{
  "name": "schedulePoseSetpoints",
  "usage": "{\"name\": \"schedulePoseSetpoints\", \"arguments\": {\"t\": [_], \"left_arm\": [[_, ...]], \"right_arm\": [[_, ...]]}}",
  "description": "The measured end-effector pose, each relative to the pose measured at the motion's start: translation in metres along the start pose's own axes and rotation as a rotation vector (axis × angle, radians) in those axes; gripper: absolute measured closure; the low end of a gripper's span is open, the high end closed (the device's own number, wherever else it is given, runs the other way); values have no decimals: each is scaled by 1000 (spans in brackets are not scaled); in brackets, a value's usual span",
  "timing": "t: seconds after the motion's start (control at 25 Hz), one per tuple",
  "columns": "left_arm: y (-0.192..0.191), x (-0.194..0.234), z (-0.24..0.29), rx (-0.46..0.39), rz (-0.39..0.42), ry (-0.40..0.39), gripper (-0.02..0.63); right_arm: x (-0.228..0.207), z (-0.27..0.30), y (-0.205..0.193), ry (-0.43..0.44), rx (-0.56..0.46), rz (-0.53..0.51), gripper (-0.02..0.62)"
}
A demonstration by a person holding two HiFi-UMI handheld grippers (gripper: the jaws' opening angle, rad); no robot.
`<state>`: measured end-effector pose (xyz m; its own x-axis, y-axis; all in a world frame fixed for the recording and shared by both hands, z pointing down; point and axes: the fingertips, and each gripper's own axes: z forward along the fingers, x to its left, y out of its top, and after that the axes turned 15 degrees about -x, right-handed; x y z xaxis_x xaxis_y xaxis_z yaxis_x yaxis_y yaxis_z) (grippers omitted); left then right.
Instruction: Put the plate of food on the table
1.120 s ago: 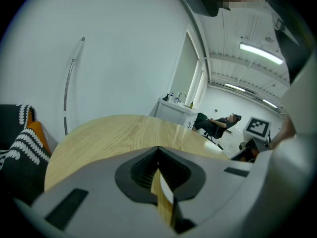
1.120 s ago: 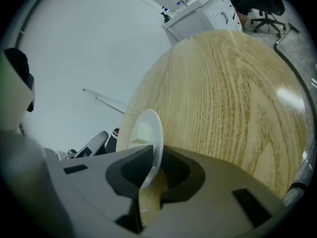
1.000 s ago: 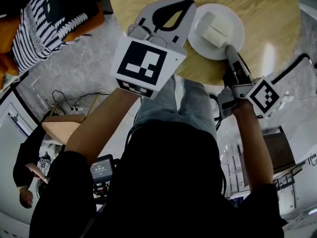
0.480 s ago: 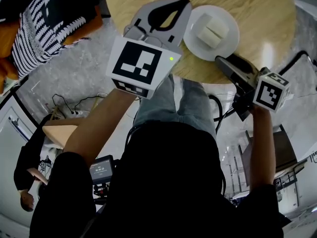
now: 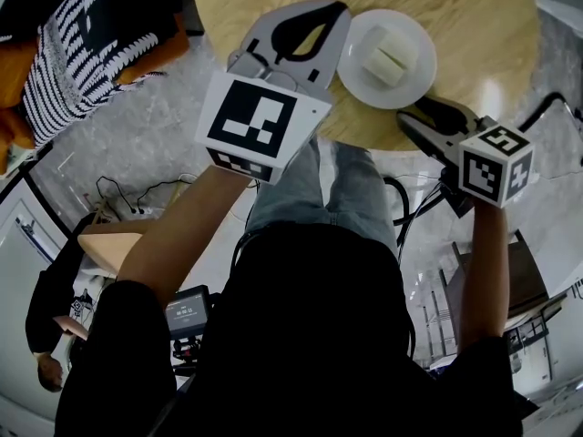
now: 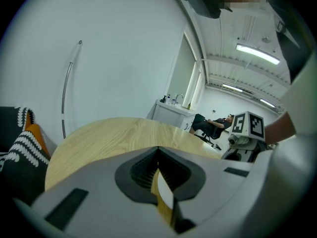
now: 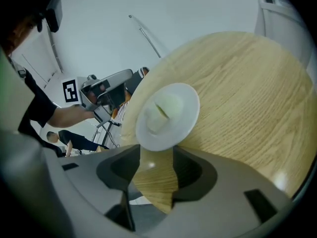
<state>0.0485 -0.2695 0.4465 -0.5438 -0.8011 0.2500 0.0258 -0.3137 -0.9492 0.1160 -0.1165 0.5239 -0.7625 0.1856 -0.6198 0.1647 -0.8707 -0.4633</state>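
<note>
— Well, how are the grippers held?
— The left gripper is kept closed, and nothing is gripped in it. The right gripper's jaws have just been opened wide, and nothing is held between them.
— And the plate?
— The plate is set on the round wooden table, just beyond the right jaws. Pale food is laid on it.

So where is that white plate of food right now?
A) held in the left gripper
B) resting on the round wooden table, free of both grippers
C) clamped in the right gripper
B: the plate lies on the table; the jaws of the right gripper have just been opening and stand apart, pressing on nothing.
</note>
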Motion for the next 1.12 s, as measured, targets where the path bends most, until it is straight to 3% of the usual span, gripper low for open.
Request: {"name": "schedulePoseSetpoints", "arguments": {"t": [0.52, 0.64, 0.96, 1.12], "left_arm": [[22, -26, -2, -7, 14, 11, 601], [35, -32, -7, 0, 36, 39, 601], [65, -40, -23, -22, 102, 104, 601], [82, -42, -39, -43, 133, 146, 601]], "right_arm": [[1, -4, -4, -94, -123, 27, 388], [3, -18, 3, -123, -175, 15, 441], [5, -57, 45, -195, -366, -72, 519], [12, -84, 64, -282, -442, -219, 536]]}}
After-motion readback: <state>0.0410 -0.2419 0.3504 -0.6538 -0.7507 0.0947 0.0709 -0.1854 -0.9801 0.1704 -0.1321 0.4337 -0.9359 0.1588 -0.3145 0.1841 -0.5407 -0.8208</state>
